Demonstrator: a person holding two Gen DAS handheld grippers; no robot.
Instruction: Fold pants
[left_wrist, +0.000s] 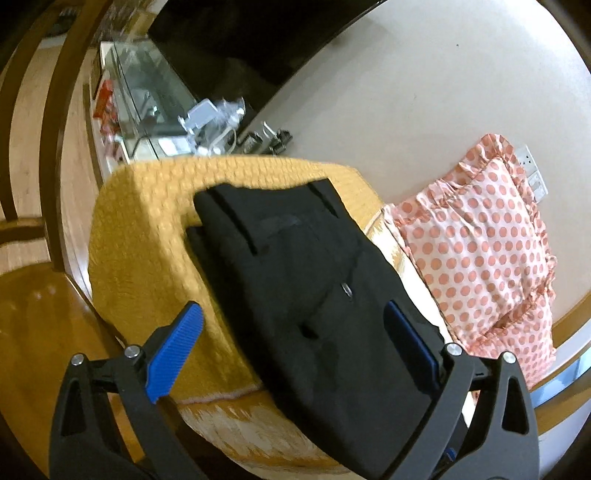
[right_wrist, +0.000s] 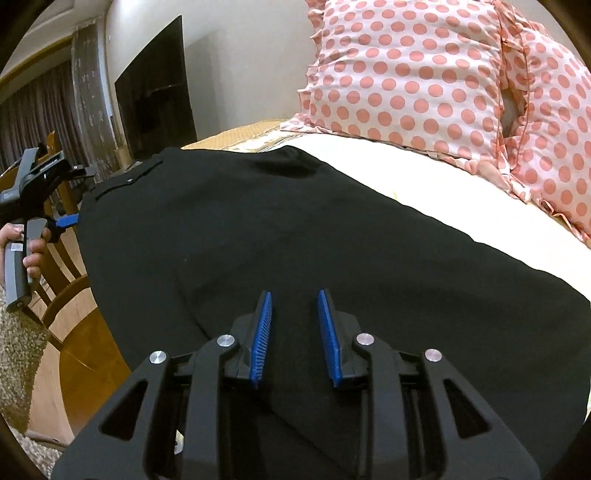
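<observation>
Black pants (left_wrist: 306, 295) lie folded on the bed, waistband at the far end; they fill the right wrist view (right_wrist: 295, 229) too. My left gripper (left_wrist: 291, 317) is wide open above the pants, its blue pads apart on either side of the cloth. My right gripper (right_wrist: 295, 295) is partly open, low over the near part of the pants, nothing between its blue pads. The left gripper also shows at the left of the right wrist view (right_wrist: 68, 219), held in a hand at the pants' edge.
A yellow knit blanket (left_wrist: 147, 229) covers the bed. A pink polka-dot pillow (left_wrist: 487, 240) lies beside the pants, also in the right wrist view (right_wrist: 424, 74). A wooden chair (right_wrist: 62, 288), a dark TV (right_wrist: 155, 88) and a glass cabinet (left_wrist: 147, 85) stand nearby.
</observation>
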